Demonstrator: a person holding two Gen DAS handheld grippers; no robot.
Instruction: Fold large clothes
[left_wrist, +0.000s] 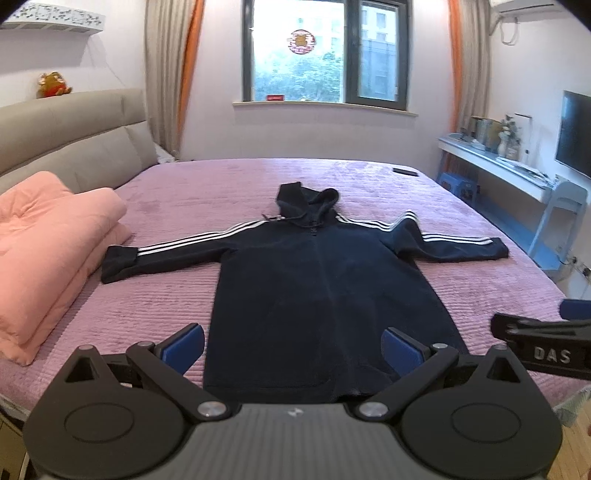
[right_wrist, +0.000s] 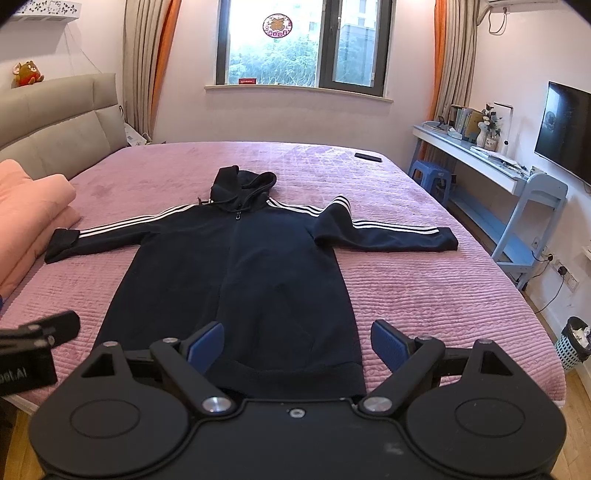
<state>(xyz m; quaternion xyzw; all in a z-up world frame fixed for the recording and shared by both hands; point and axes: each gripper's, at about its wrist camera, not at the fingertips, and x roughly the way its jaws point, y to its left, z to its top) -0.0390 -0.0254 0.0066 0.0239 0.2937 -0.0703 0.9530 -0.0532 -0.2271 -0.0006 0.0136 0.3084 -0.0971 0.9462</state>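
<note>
Both tongs, left (left_wrist: 293, 345) and right (right_wrist: 297, 341), wide and empty above hoodie (right_wrist: 236, 266) hem at bed (right_wrist: 424, 295) foot edge; bunched right sleeve (right_wrist: 384, 230) risks folding crooked.

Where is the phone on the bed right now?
In both views the phone lies at the far right corner of the bed, beyond the hoodie and near the blue stool.
</note>
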